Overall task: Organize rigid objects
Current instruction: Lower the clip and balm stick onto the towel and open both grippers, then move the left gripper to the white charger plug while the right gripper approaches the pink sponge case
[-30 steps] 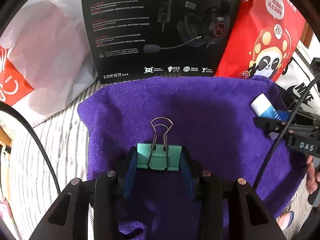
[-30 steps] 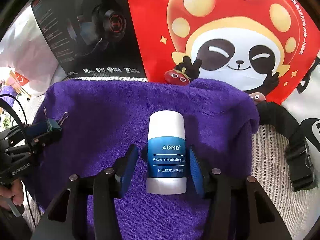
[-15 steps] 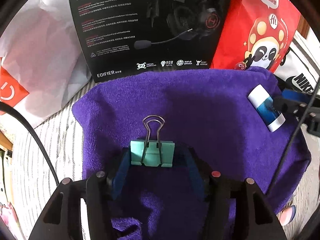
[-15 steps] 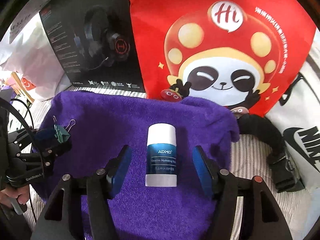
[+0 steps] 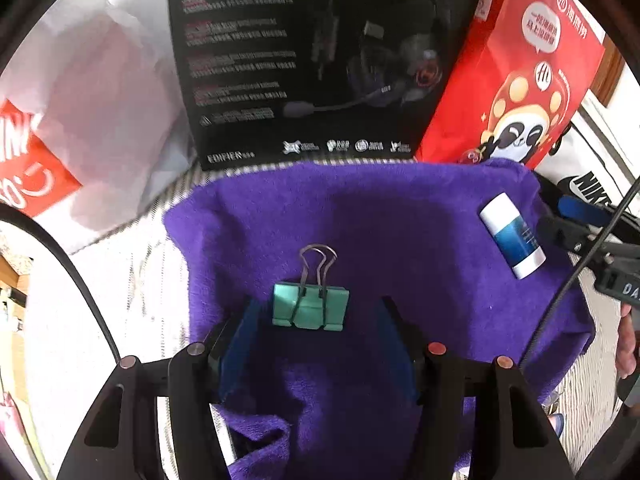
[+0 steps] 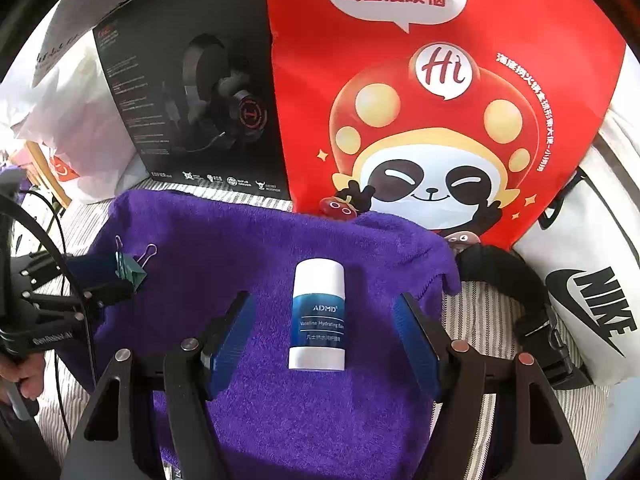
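- At the bottom of the left wrist view, the left gripper [image 5: 316,320] is pointing down at a purple towel [image 5: 400,240]; its jaws are opening, and the blue pads [image 5: 240,340] are standing clear of the green binder clip [image 5: 310,306] on both sides, so nothing is being pinched.
- The clip is lying on the towel in the lower middle of that frame, between the fingertips, with its wire handles pointing toward the top of the frame.
- At the bottom of the right wrist view, the right gripper [image 6: 324,336] is likewise spreading its jaws, with a clear gap on each side of the white and blue balm stick [image 6: 318,316] (the label reads "Vaseline Hydrating").
- The stick is lying flat on the towel at the centre of that frame, its white cap end toward the top.
- In the left wrist view the same stick is showing at the right edge of the towel, well apart from the clip, with the right gripper's dark body just beside it.
- At the left edge of the right wrist view, a hand [image 6: 20,372] is gripping the left tool's handle.
- Farther up, the towel is resting on a striped cloth [image 6: 480,312], and a black strap [image 6: 516,280] is curving beside it at right.
- At the top of both frames, a black headset box [image 6: 192,100] and a red panda bag [image 6: 432,100] are standing side by side behind the towel, with a white Nike bag [image 6: 592,280] at right.
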Demonstrator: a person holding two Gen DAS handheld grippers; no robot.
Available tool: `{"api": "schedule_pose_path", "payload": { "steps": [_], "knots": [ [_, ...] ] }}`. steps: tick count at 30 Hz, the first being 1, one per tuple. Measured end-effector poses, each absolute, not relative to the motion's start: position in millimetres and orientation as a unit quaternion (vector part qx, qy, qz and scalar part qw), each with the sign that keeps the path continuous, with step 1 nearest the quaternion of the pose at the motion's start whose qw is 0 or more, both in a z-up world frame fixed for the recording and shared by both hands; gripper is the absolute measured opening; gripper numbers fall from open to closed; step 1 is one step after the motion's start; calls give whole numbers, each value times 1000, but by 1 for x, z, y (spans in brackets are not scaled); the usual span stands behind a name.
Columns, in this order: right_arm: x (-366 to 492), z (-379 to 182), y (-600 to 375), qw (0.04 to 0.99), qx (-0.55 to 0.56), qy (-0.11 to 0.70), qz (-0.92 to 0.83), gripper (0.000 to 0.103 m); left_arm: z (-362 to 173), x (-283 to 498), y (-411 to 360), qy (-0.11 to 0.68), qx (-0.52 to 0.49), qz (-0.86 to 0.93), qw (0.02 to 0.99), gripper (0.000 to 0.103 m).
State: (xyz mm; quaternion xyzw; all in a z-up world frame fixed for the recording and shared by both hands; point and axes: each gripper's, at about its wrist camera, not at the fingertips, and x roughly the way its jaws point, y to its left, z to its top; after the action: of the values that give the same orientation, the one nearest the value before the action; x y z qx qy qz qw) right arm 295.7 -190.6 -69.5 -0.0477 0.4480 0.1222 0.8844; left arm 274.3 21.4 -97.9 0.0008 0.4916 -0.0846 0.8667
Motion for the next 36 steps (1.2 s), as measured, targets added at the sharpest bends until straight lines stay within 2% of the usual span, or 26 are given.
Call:
{"api": "schedule_pose_path", "payload": {
  "steps": [15,22,36],
  "knots": [
    [268,-43,-167,889,-72,427,147,73,-52,246,23,458,24,-64,886,59],
    [243,-27,-169,890,-49,421,169,74,-31,226,18,440,32,-60,895,60],
    [150,-58,-206,886,2,446,130,74,-69,133,1,476,30,-103,873,60]
  ]
}}
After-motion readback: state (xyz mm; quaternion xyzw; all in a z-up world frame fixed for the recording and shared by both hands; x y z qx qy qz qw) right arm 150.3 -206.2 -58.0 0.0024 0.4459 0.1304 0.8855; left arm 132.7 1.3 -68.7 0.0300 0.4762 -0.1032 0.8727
